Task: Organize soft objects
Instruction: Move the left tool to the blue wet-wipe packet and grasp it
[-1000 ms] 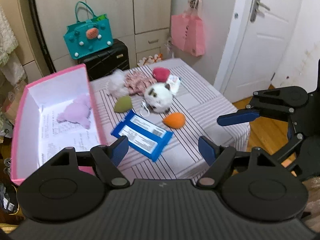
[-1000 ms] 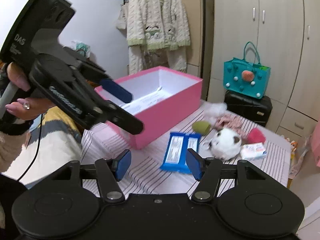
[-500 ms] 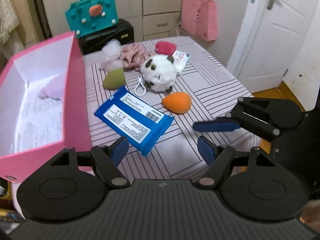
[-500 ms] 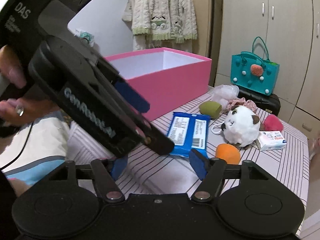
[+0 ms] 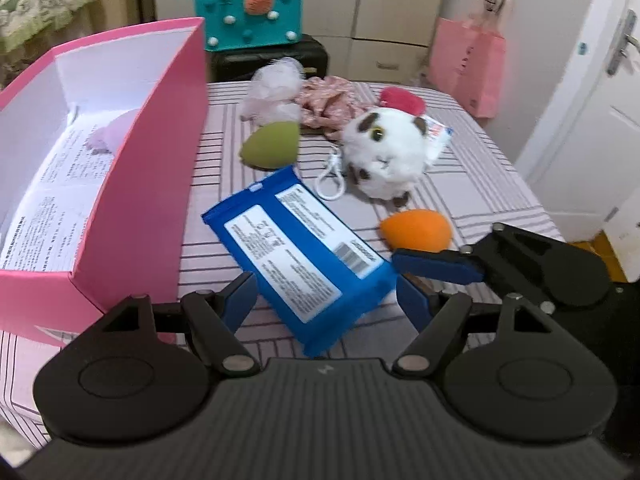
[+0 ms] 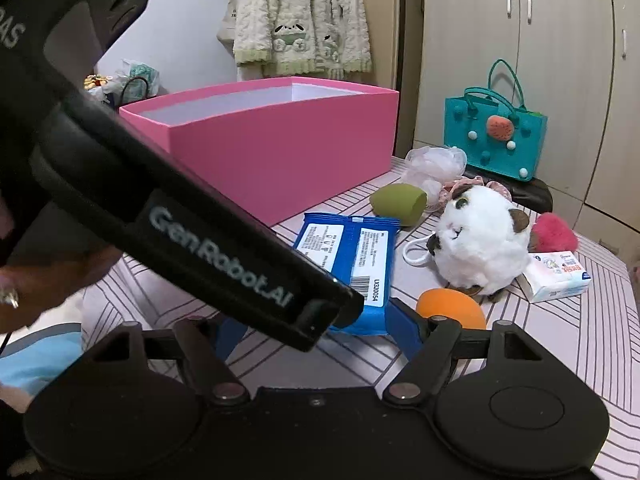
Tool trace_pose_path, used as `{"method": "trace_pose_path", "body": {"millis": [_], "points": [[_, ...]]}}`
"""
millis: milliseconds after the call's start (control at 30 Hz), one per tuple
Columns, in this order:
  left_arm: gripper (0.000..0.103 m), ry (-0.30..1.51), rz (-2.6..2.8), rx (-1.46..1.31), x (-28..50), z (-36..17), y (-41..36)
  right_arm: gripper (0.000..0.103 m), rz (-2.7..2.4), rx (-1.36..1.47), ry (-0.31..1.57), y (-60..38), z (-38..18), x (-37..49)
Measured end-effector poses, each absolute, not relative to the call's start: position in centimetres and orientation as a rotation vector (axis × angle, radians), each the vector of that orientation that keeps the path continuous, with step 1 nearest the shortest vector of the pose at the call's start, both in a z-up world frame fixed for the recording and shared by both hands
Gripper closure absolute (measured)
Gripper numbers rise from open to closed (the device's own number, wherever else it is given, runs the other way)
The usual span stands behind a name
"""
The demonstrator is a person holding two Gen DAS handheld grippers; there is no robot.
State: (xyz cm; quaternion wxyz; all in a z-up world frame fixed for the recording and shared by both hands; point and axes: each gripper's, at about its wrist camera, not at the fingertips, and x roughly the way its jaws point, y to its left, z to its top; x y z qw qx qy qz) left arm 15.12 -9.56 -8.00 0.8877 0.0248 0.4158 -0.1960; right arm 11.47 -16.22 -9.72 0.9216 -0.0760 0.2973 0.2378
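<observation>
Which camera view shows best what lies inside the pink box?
The left wrist view. It looks down into the pink box, showing a pale purple soft object on printed paper lining the bottom. The right wrist view shows only the box's outer pink wall and a strip of white inner wall; its contents are hidden.

Striped table (image 5: 472, 184) bears pink box (image 5: 152, 184), blue packet (image 5: 300, 252), plush (image 5: 382, 160), sponges.

A blue wipes pack (image 5: 298, 256) lay flat beside the pink box (image 5: 152, 184); green sponge (image 5: 271, 146), orange sponge (image 5: 416, 229) and white plush (image 5: 384, 156) lay near.
</observation>
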Motion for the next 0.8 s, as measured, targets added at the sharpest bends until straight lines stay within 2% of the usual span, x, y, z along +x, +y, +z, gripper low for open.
{"method": "trace_pose_path", "body": {"millis": [300,433,700,767,800], "points": [[0.027,0.887,-0.287,-0.106,16.8,-9.2,-9.4,0.016,0.504,-0.087,0.638,-16.3,-10.8,13.4],[0.028,0.918,-0.320,-0.080,16.8,-9.5,-9.4,0.015,0.515,-0.091,0.641,-16.1,-11.0,13.5],[0.031,0.918,-0.333,-0.126,16.7,-10.1,-8.9,0.006,0.530,-0.144,0.638,-14.9,-11.3,13.8],[0.036,0.902,-0.325,-0.117,16.5,-10.2,-9.0,0.007,0.524,-0.139,0.624,-14.8,-11.5,13.6],[0.037,0.896,-0.323,-0.115,16.4,-10.2,-8.9,0.011,0.518,-0.132,0.609,-14.8,-11.6,13.3]]}}
